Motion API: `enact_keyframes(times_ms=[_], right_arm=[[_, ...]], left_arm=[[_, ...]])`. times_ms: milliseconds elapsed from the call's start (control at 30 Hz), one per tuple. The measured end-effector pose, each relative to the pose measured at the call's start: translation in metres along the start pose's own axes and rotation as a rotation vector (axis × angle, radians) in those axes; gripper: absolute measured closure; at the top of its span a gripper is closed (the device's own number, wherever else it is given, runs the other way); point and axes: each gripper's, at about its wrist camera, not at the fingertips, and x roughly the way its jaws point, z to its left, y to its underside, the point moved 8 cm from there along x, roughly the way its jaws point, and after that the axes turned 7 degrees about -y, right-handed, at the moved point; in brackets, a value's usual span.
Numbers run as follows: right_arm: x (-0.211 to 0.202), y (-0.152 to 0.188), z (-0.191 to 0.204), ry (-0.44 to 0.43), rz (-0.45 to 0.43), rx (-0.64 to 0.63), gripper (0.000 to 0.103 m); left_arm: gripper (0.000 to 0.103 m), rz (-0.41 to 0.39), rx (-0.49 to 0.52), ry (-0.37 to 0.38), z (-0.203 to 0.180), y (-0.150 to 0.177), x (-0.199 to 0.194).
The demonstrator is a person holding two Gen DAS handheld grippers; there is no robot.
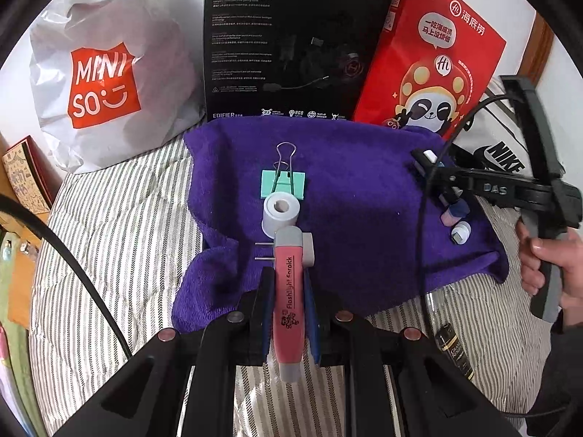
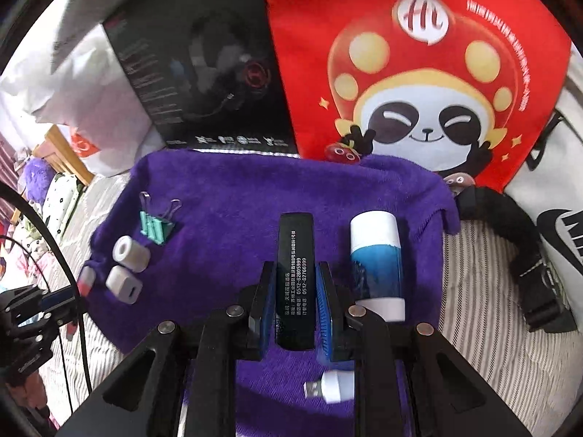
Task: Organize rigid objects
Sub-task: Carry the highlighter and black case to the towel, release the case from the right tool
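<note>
Left wrist view: purple towel (image 1: 364, 196) on striped bedding (image 1: 120, 255); each gripper clamps one item.

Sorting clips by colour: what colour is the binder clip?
Mint green binder clip, clearest in left wrist view.

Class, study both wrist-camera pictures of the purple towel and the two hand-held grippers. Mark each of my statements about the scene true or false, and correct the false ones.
1. The left gripper is shut on a pink tool printed "Flashlight". True.
2. The right gripper is empty. False: it is shut on a black bar with white print.
3. The green binder clip lies on the purple towel. True.
4. The blue-and-white tube stands upright on the striped bedding. False: it lies flat on the towel, beside the right gripper.
5. The white roll sits next to the binder clip. True.
</note>
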Motion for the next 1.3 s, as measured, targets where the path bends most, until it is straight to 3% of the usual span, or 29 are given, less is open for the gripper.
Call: enact_keyframes(times_ms=[733, 800, 900, 967, 1300], right_arm=[[0.04, -0.001, -0.012, 0.061, 0.078, -0.047, 0.081], [0.04, -0.002, -0.01, 0.041, 0.08, -0.041, 0.075], [0.028, -0.003, -0.01, 0.033, 0.051, -0.029, 0.066], [0.018, -0.004, -0.009, 0.037, 0.041, -0.033, 0.055], [-0.042, 0.023, -0.001, 0.045, -0.019, -0.07, 0.055]], left_arm=[[0.088, 0.019, -0.002, 0.011, 0.004, 0.001, 0.007], [0.088, 0.023, -0.005, 0.011, 0.005, 0.002, 0.007], [0.088, 0.027, -0.009, 0.006, 0.006, 0.003, 0.006], [0.088, 0.027, -0.013, 0.011, 0.005, 0.003, 0.005], [0.088, 0.002, -0.012, 0.055, -0.017, -0.008, 0.002]])
